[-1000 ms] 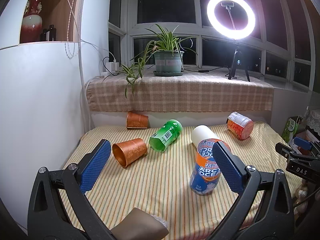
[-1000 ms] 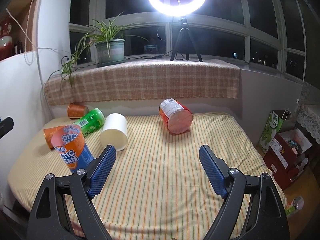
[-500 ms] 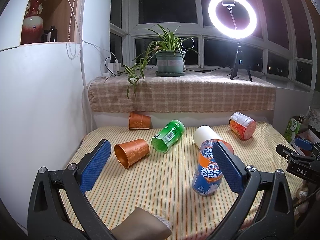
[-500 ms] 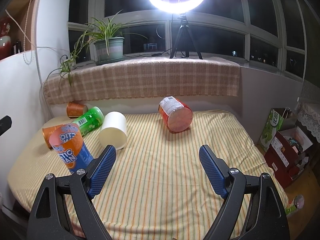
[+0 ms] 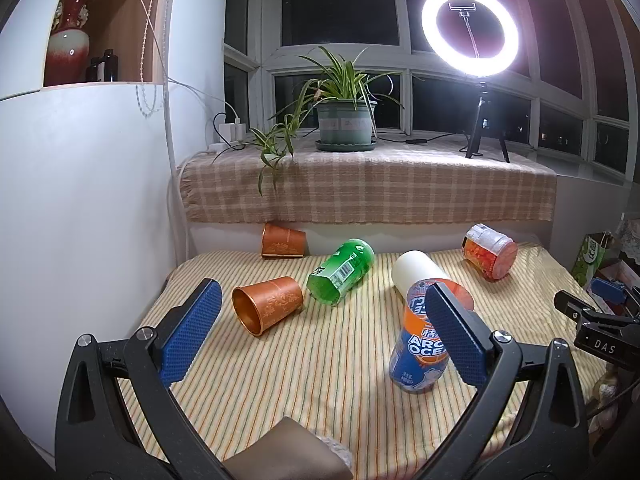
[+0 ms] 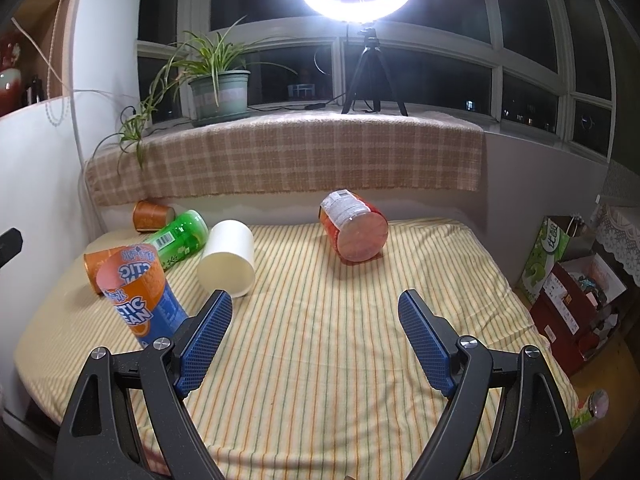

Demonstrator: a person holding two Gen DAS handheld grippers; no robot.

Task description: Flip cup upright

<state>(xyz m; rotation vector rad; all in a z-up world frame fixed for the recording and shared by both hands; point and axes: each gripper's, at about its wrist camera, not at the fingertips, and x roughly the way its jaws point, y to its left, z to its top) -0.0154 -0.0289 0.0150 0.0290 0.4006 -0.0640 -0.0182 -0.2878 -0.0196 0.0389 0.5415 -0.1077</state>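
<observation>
Readable lettering on cup and gripper

The blue-and-orange cup (image 5: 420,344) shows "ARC OCE"; the right wrist view (image 6: 138,300) reads "TIC EAN". The right gripper's body (image 5: 604,344) carries "DAS".

Both wrist views look low across the bed (image 5: 280,380) toward the window (left from nearer the wall), sharing the fallen cups.

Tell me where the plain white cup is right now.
The white cup lies on its side on the striped cloth, left of centre in the right wrist view, between the green cup and the standing orange-and-blue cup.
</observation>
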